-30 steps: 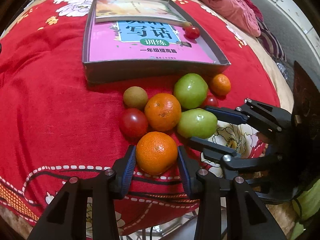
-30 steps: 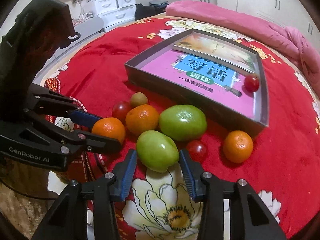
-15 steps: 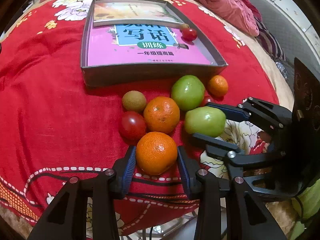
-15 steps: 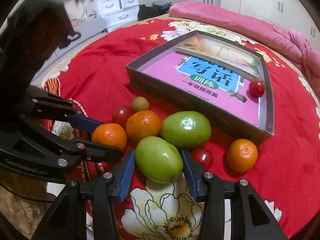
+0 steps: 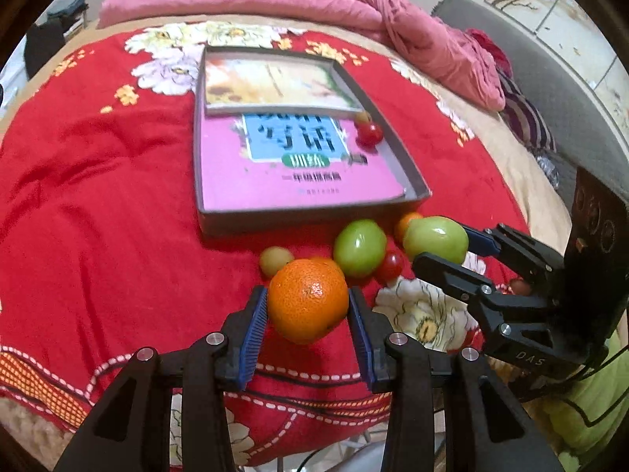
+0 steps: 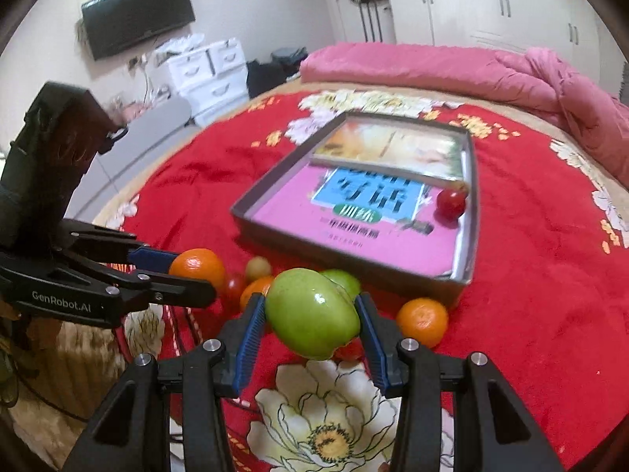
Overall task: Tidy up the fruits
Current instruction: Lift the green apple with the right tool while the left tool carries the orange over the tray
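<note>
My left gripper [image 5: 308,303] is shut on an orange [image 5: 308,299] and holds it above the red bedspread. It also shows in the right wrist view [image 6: 192,271]. My right gripper [image 6: 310,314] is shut on a green fruit [image 6: 311,312], lifted too; it also shows in the left wrist view [image 5: 434,238]. On the bed lie a second green fruit [image 5: 359,247], a small tomato [image 5: 391,265], a yellowish fruit [image 5: 275,260] and a small orange [image 6: 422,321]. The grey tray [image 5: 314,218] holds books and a red tomato [image 5: 368,133].
A pink quilt [image 5: 354,4] lies across the far side of the bed. White drawers [image 6: 204,74] and a wall television [image 6: 137,15] stand beyond the bed's left side. The bed edge runs just below both grippers.
Both grippers have lifted their fruit off the bedspread and tilted up. The orange and the green fruit rose away from the pile.
</note>
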Available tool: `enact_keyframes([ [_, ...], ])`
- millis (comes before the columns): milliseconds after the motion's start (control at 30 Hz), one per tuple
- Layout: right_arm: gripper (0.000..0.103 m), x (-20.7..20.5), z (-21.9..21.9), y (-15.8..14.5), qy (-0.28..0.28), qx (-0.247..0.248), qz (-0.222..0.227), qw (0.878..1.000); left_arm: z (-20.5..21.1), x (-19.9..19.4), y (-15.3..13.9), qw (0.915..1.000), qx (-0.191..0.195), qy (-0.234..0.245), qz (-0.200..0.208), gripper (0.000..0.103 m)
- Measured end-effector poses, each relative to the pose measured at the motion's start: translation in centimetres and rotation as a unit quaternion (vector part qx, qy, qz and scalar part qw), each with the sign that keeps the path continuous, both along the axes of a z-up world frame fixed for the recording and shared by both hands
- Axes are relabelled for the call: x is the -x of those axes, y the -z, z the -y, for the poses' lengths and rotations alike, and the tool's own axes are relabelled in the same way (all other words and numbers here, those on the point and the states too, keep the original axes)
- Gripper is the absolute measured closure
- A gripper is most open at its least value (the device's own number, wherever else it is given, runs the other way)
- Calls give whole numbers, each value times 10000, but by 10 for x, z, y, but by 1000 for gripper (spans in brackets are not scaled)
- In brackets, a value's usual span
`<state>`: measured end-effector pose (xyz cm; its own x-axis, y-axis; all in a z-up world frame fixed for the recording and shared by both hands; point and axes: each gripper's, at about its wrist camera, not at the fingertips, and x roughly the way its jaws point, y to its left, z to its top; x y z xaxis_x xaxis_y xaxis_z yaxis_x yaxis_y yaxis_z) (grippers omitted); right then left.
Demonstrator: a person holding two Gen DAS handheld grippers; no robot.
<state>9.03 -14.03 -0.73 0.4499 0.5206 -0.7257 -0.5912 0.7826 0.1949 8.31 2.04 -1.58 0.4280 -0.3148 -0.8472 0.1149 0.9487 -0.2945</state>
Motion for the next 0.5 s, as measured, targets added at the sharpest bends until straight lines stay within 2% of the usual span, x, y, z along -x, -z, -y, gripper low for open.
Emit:
enact_keyframes([
  [500, 57, -11, 18, -18, 404, -346, 268, 9982, -8, -12, -21, 9993, -13, -244, 293, 61],
])
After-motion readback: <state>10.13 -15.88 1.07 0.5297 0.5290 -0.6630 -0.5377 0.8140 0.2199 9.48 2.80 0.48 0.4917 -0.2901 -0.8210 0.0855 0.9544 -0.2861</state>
